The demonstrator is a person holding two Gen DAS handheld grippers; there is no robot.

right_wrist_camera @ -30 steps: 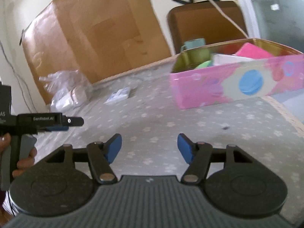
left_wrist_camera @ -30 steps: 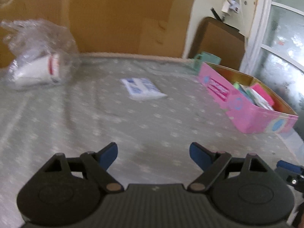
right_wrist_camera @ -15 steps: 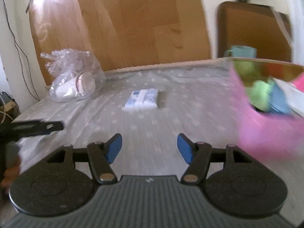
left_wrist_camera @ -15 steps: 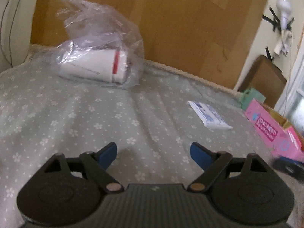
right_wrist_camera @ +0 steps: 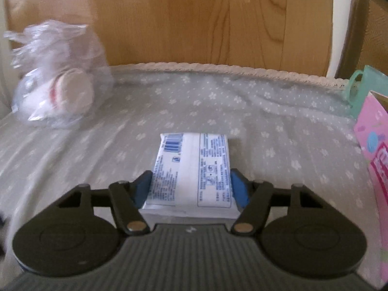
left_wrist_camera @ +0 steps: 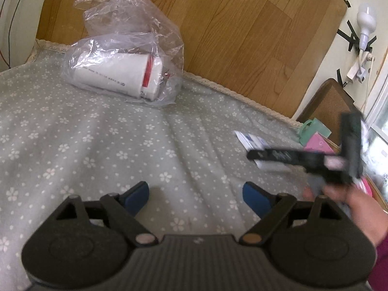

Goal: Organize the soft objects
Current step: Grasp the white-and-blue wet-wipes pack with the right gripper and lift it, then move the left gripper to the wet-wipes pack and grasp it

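Note:
A white and blue tissue pack lies on the grey flowered bedspread. My right gripper is open, its blue pads on either side of the pack's near end; I cannot tell if they touch it. In the left wrist view the pack lies at the right, partly hidden by the right gripper's body. My left gripper is open and empty above the bedspread. A clear plastic bag with a white roll inside lies at the far left; it also shows in the right wrist view.
A pink box stands at the right edge, with a green cup behind it. A wooden headboard runs along the far side of the bed. A brown chair back stands at the far right.
My right gripper has moved forward to the tissue pack, which now sits between its pads. My left gripper has turned further left, toward the plastic bag.

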